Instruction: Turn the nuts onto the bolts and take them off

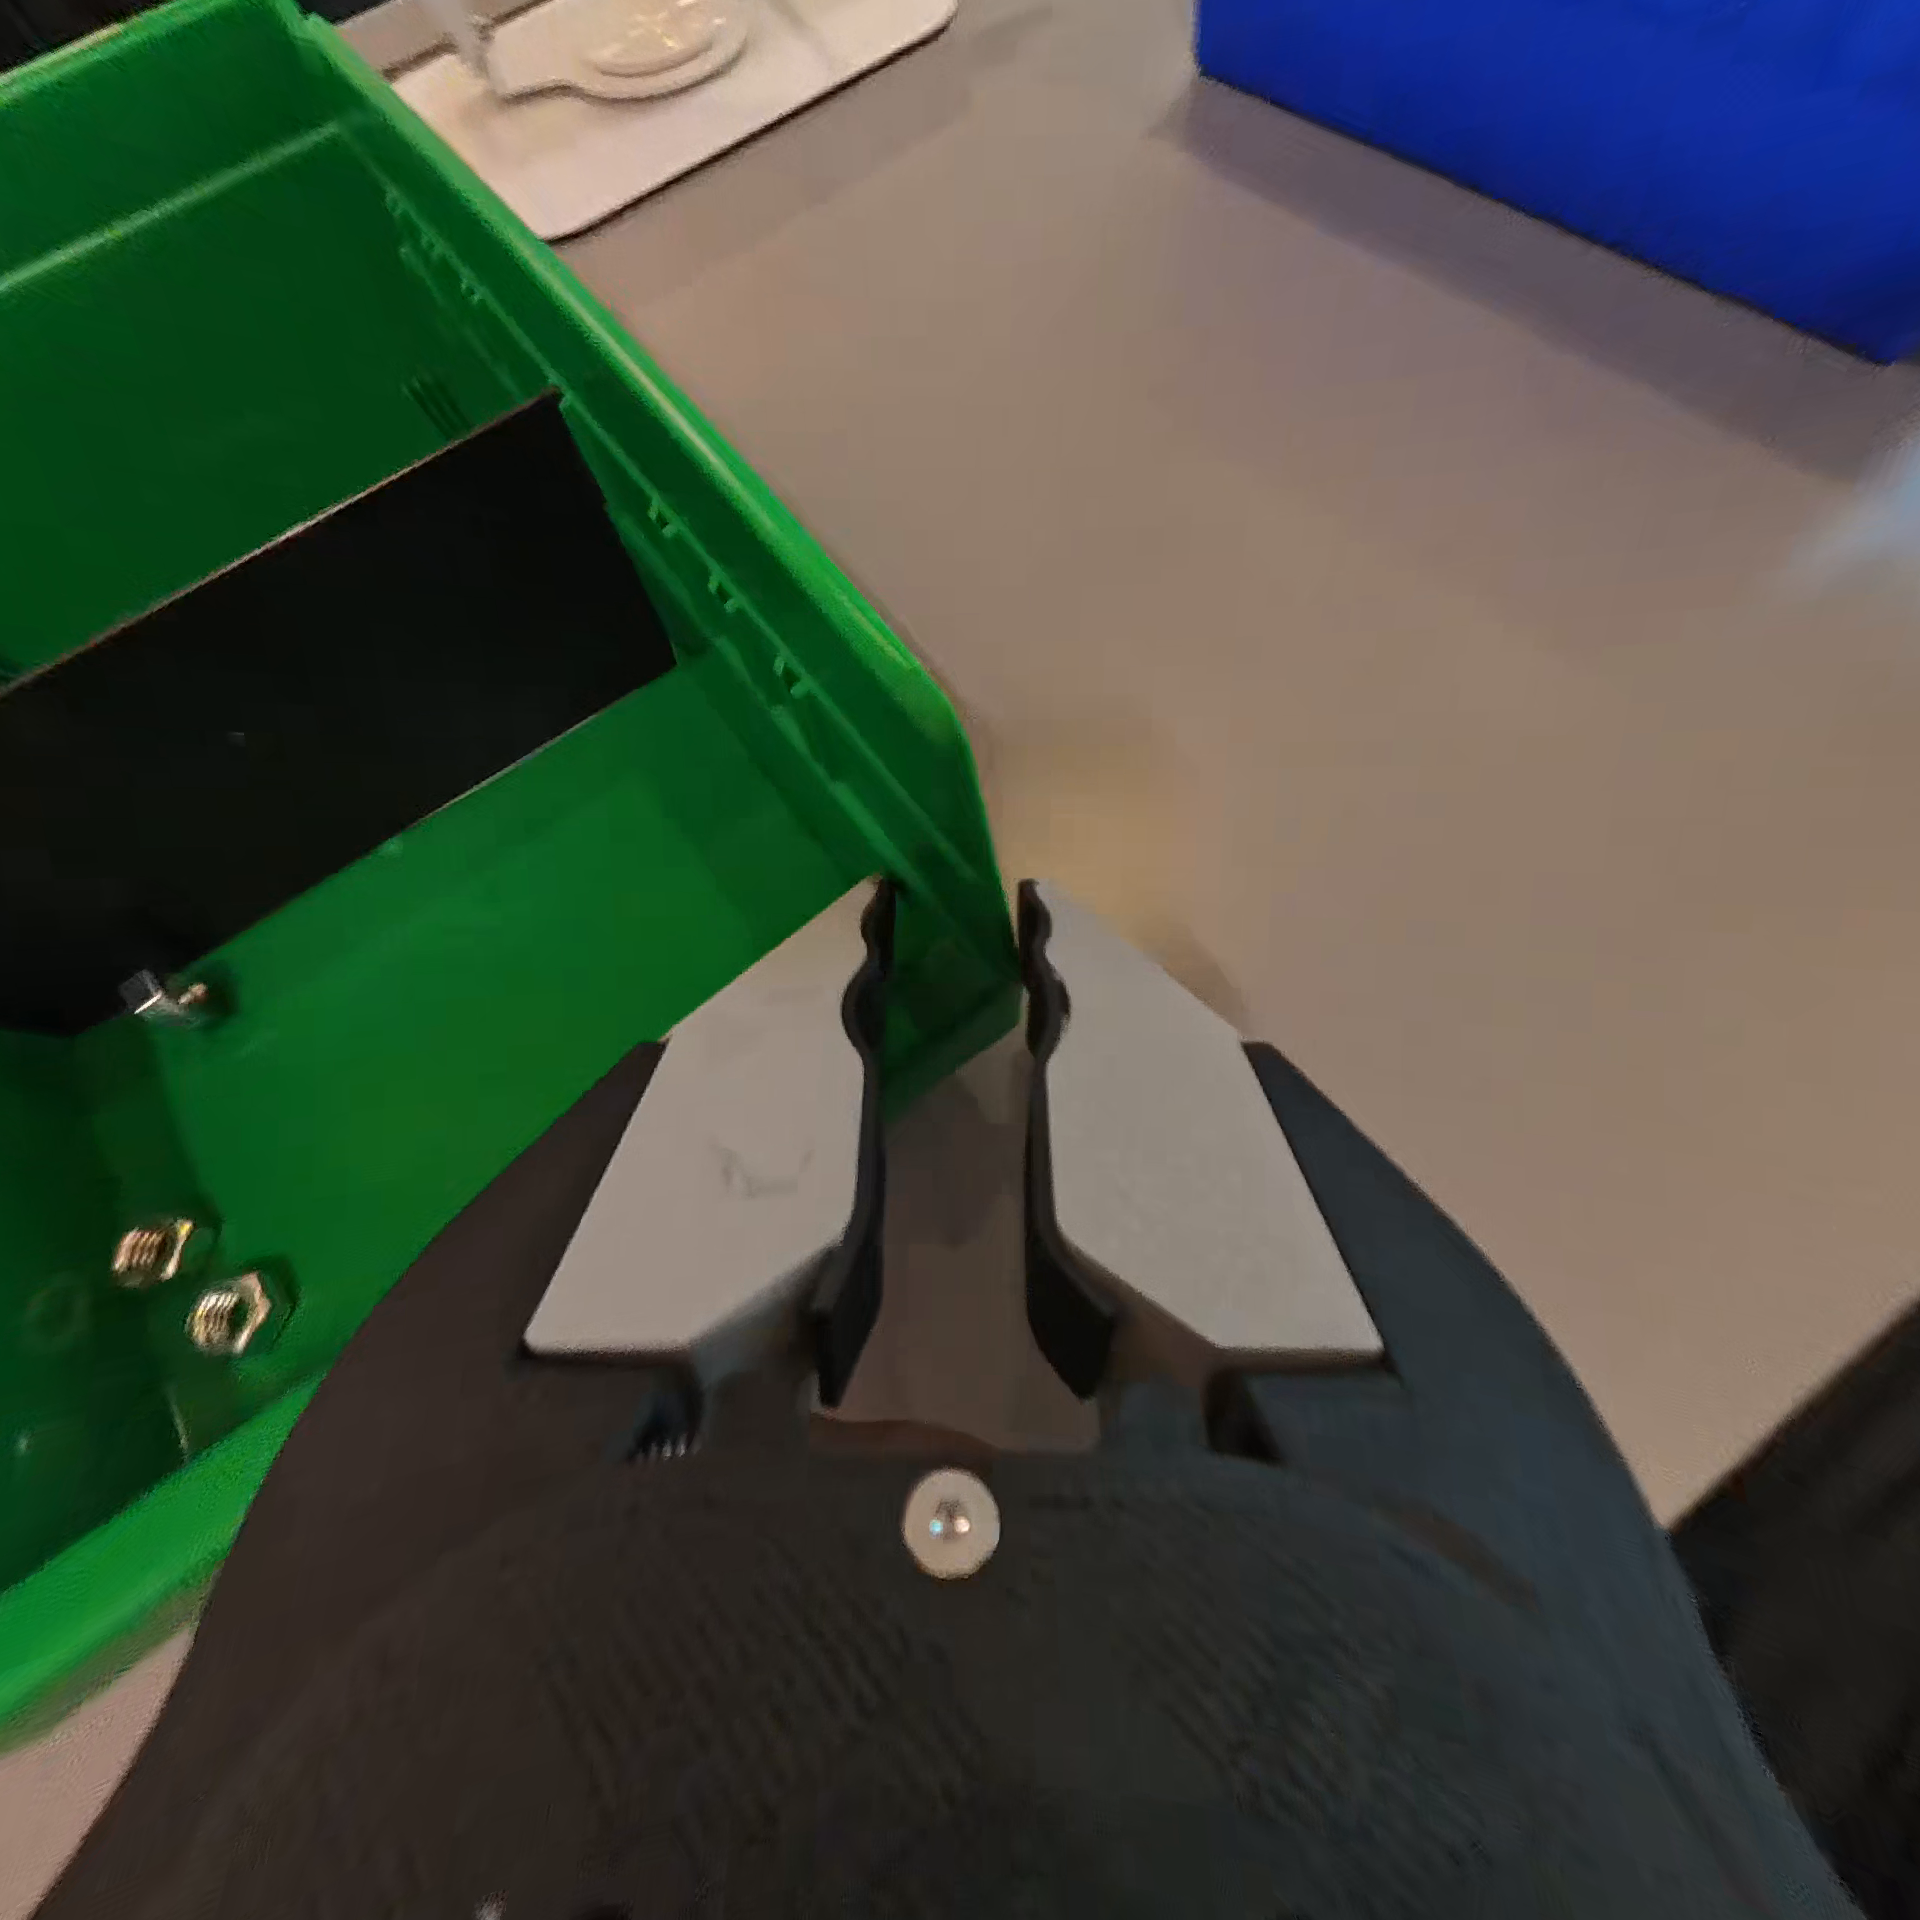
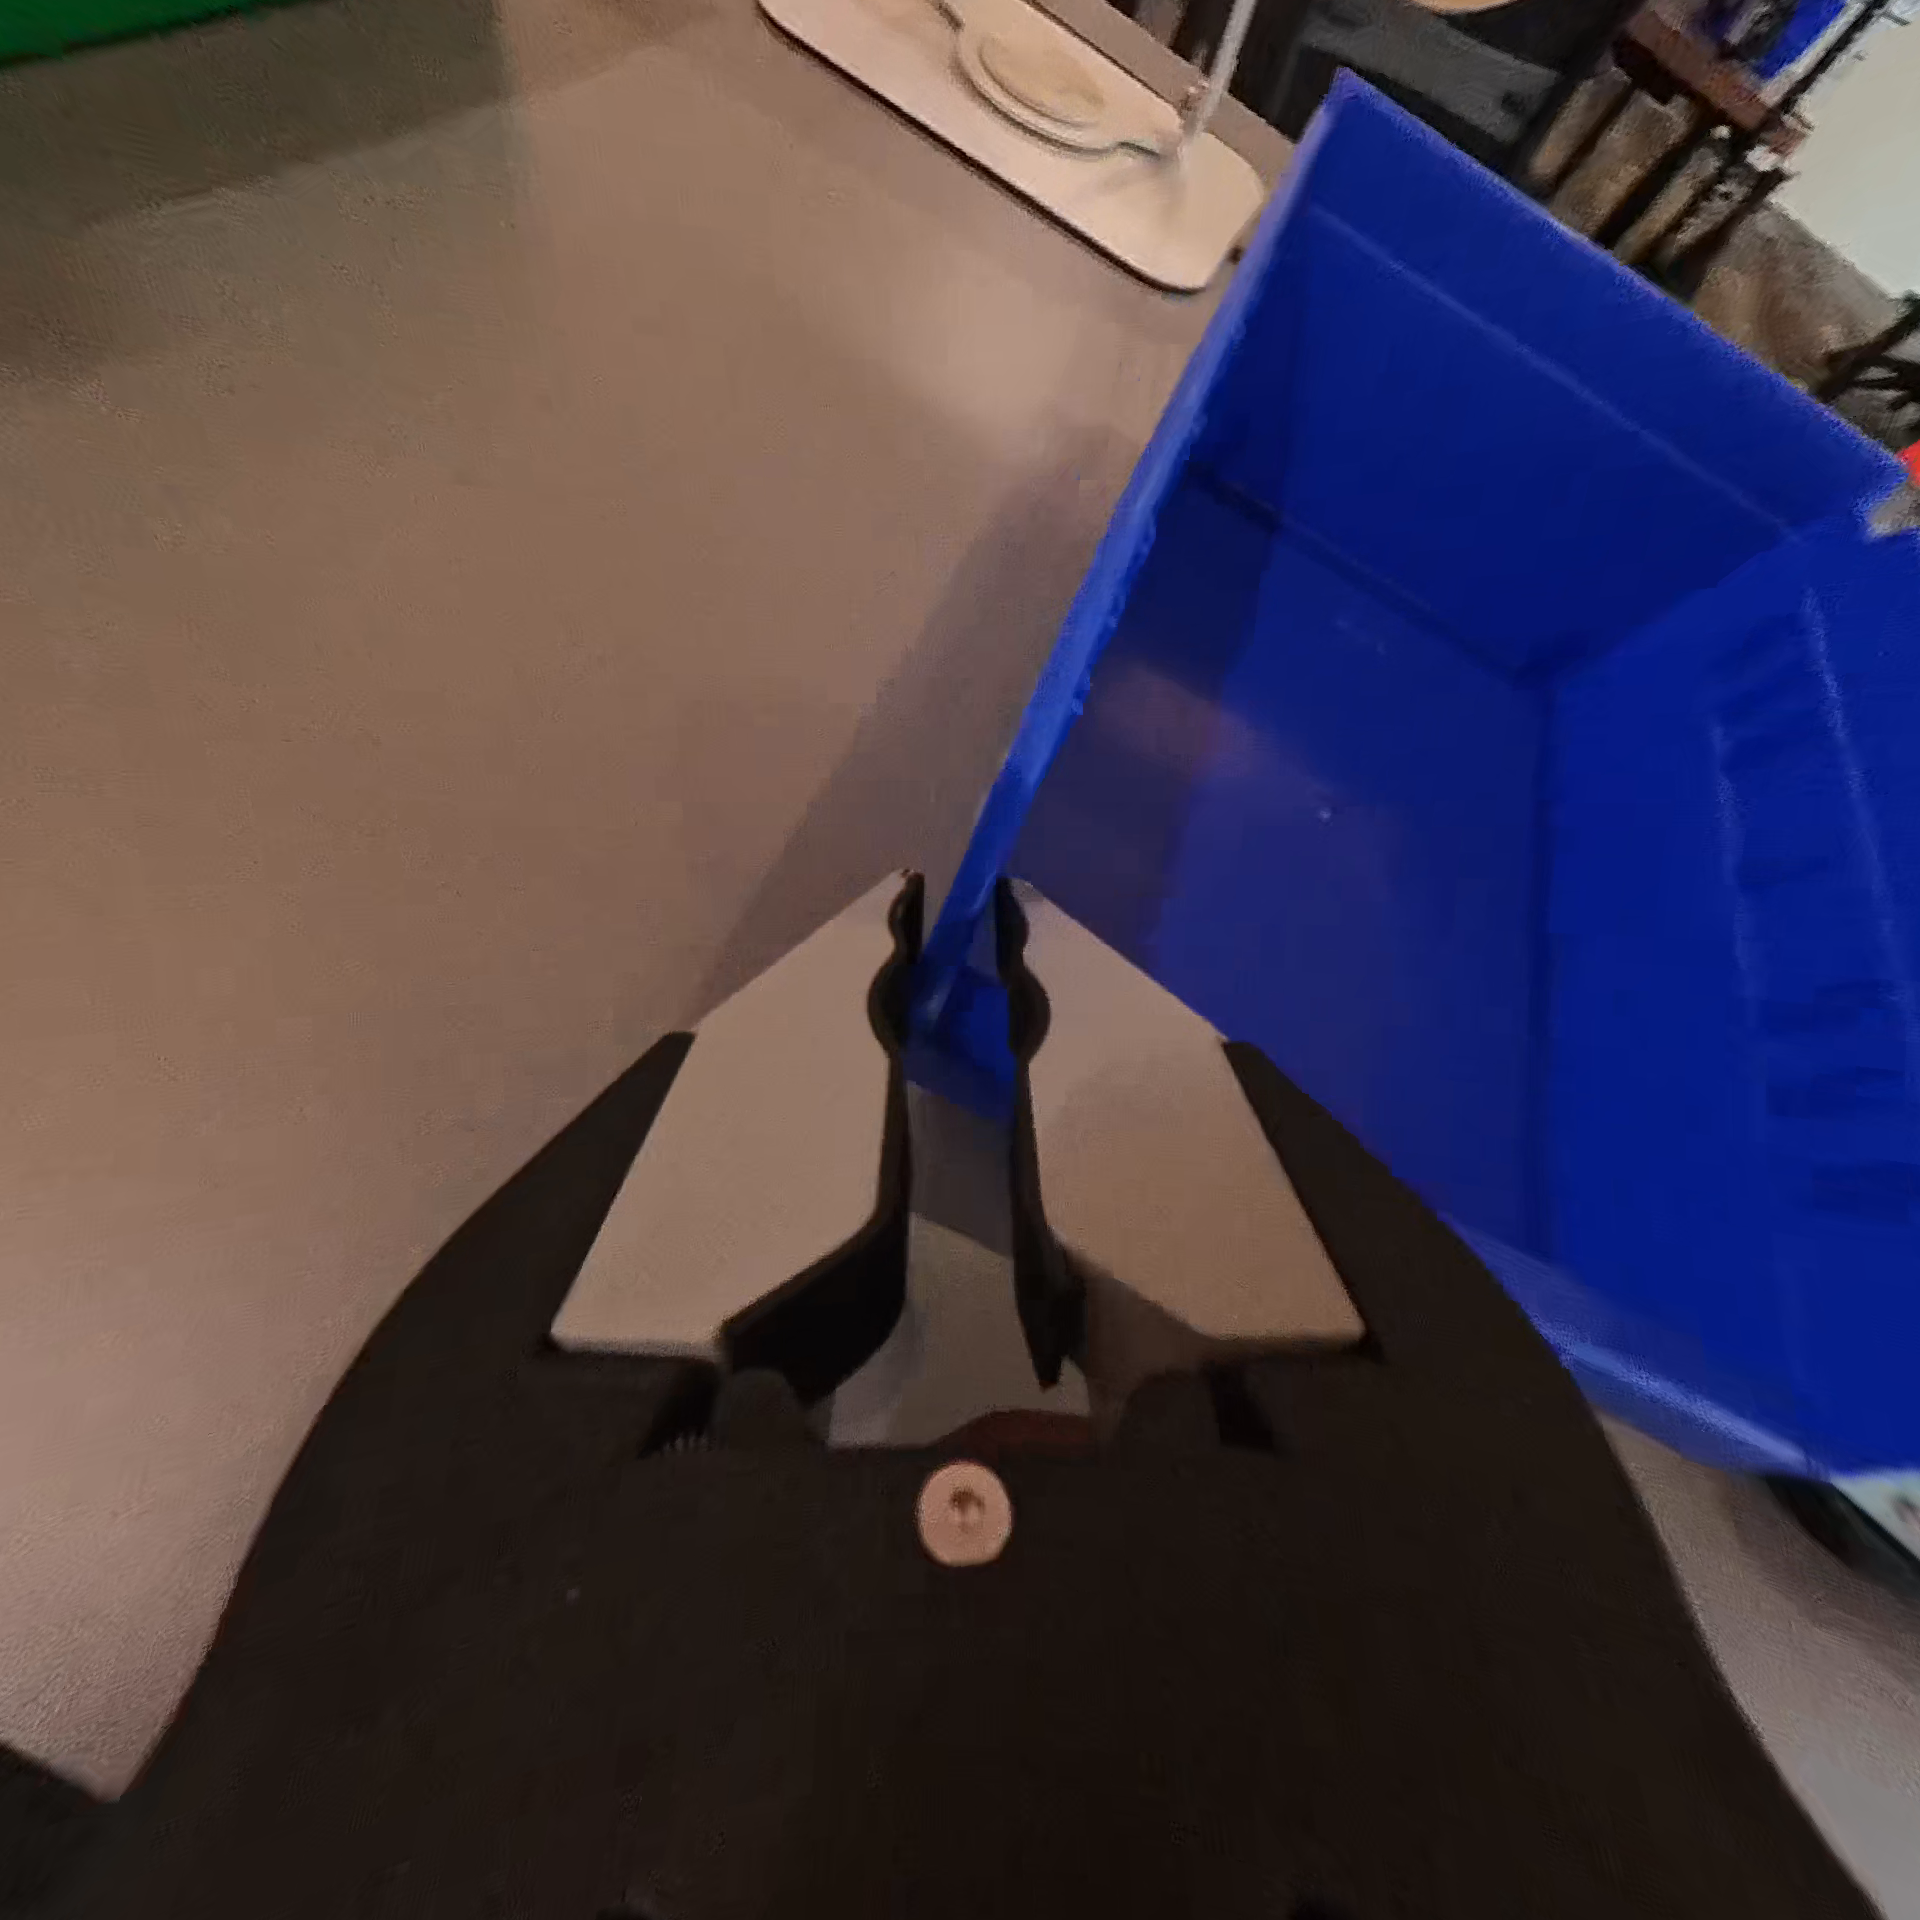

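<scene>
The bench [image 1: 1299, 520] carries two bins well apart, with bare grey surface between them. A pale mat [image 2: 1091, 177] with a clear dish on it lies at the far edge.

The green bin [image 1: 312, 364] sits on your left. A black divider [image 1: 312, 665] splits it crosswise. The blue bin [image 2: 1455, 779] sits on your right; the part of its floor in view shows no parts.

Your left gripper [image 1: 951, 914] straddles the near right corner of the green bin: one of its fingers is inside the wall, the other outside. The gap is narrow, and it appears to be gripping the wall, though motion blur prevents confirming contact. Your right gripper [image 2: 956, 904] straddles the near left wall of the blue bin in the same way, gap narrow, with the same uncertainty.

The task parts are in the green bin's near compartment. Two hex nuts [image 1: 197, 1288] lie flat on the floor, bores up, touching or nearly so. A bolt [image 1: 166, 1000] lies at the foot of the divider; its axis cannot be read through the blur.

All three lie to the left of your left fingers, inside the wall. Your left gripper is the nearer one. To reach them, release the wall and move left and down into the compartment.
</scene>
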The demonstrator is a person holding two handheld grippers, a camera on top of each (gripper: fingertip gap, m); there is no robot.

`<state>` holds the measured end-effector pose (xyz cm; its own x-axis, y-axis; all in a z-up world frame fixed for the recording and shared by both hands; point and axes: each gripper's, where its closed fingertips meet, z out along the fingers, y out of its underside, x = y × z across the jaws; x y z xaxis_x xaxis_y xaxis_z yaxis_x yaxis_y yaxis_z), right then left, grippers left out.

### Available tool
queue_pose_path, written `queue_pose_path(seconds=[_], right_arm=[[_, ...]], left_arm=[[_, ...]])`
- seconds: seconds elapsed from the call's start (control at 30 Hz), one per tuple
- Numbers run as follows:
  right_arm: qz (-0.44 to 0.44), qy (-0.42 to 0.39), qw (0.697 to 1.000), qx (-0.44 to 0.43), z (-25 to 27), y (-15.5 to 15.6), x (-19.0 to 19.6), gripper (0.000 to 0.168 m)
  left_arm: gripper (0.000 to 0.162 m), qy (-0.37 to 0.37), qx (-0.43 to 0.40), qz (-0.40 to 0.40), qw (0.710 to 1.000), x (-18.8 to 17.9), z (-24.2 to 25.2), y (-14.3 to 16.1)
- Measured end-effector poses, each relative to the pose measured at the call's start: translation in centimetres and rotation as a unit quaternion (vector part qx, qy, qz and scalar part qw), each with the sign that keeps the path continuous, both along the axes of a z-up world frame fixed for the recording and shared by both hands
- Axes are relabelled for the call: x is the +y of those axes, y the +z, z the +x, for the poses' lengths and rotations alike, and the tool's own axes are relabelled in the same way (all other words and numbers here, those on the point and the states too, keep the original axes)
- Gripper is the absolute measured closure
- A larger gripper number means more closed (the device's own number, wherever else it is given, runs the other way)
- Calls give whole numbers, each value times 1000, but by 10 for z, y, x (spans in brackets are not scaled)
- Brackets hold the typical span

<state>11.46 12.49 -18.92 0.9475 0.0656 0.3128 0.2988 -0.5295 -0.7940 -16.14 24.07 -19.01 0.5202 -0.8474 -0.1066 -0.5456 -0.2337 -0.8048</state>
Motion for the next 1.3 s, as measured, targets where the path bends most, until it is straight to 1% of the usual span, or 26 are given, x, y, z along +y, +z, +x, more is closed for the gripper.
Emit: queue_pose_path(seconds=[0.07,0.2,0.27,0.4,0.47,0.5,0.53,0.57,0.6,0.63,0.67,0.73,0.8,0.83,0.9,1.0,1.1,1.17,1.23,1.27,1.3], right_arm=[[5,-35,999,-27,14,0,1,163],[25,-18,999,45,15,0,13,159],[25,-23,998,51,17,0,22,159],[23,-17,999,38,10,-2,39,155],[9,-24,999,40,7,-1,42,154],[8,-15,999,45,0,6,38,144],[35,8,998,50,-14,24,35,126],[72,28,996,49,-27,45,32,118],[97,48,993,46,-39,61,30,130],[113,82,989,55,-56,74,31,152],[117,104,985,69,-70,81,35,152],[121,131,980,84,-91,91,50,127],[131,158,974,96,-111,95,71,130],[133,158,973,102,-116,93,85,127],[137,143,974,112,-116,85,114,126],[134,138,973,129,-117,70,150,126],[145,128,974,120,-107,64,181,125],[152,131,974,101,-99,60,199,123],[172,133,974,69,-90,56,210,123],[187,135,972,53,-87,56,214,124],[189,132,972,54,-85,55,218,124]], left_arm=[[145,24,7,11,1000,15,-11,0],[145,21,-38,-16,999,25,-15,0],[144,29,-57,-29,998,29,-10,0],[142,39,-48,-18,998,37,3,0],[141,56,-39,-23,997,36,4,1],[135,62,-33,-22,997,29,3,7],[125,52,-37,-5,998,18,7,20],[116,37,-46,30,998,6,11,37],[113,25,-58,73,995,-5,16,55],[114,10,-69,107,992,-16,23,70],[114,-9,-75,124,989,-26,34,80],[108,-53,-82,115,989,-44,62,85],[103,-92,-88,96,987,-52,94,80],[103,-91,-83,103,987,-45,106,75],[108,-77,-68,113,988,-17,125,59],[109,-77,-69,72,992,19,146,31],[113,-75,-81,76,991,51,159,22],[114,-80,-80,79,990,66,165,13],[111,-85,-64,68,992,75,165,5],[107,-89,-74,58,992,76,164,6],[107,-90,-93,47,990,76,162,10]])
